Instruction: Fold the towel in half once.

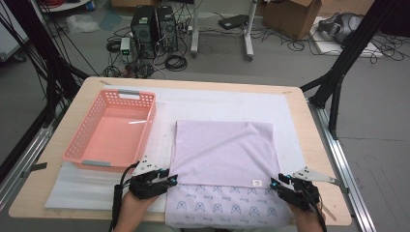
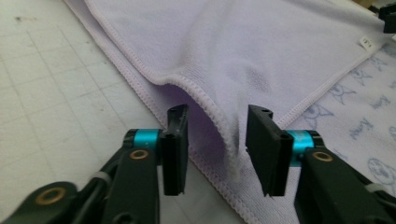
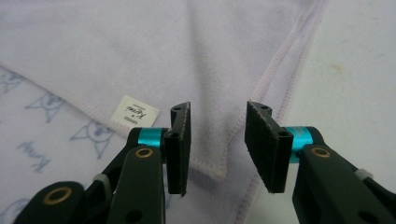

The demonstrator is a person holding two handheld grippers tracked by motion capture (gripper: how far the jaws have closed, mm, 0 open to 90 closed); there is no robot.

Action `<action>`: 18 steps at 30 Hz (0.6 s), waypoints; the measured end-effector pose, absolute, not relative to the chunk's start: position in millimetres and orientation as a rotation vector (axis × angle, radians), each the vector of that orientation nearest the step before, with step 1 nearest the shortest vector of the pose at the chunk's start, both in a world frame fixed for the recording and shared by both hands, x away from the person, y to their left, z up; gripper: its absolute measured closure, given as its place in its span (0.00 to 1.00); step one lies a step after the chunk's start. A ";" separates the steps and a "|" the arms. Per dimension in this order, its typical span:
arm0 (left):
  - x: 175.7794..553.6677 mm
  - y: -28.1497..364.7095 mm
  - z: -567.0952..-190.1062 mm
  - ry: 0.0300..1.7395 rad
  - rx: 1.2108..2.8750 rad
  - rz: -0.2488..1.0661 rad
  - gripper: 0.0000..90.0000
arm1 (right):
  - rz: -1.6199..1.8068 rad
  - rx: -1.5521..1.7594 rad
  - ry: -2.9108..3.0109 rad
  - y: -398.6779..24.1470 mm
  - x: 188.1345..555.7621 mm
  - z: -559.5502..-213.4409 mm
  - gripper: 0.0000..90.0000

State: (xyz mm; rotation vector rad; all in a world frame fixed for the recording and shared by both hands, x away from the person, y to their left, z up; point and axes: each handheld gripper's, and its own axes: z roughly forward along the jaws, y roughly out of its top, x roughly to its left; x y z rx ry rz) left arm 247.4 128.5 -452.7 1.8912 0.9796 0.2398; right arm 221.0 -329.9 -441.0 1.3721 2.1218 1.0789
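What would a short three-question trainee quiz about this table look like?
1. True or false: the pink basket holds a towel.
2. Which printed side of the lilac towel shows: A) near strip, B) far edge?
3. What small thing sits at the folded layer's near right corner?

Key: 1 false, it holds nothing. 2 A. 3 a white label, beside the right tongs; the left tongs straddle a raised hem, pads apart.

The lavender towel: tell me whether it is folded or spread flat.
Folded. The towel has its plain upper layer doubled over, leaving a printed strip of the lower layer uncovered along the near edge.
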 end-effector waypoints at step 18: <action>220.9 138.3 -430.6 0.900 1.804 0.137 0.97 | 1.078 1.349 2.190 -341.3 201.5 -425.1 0.95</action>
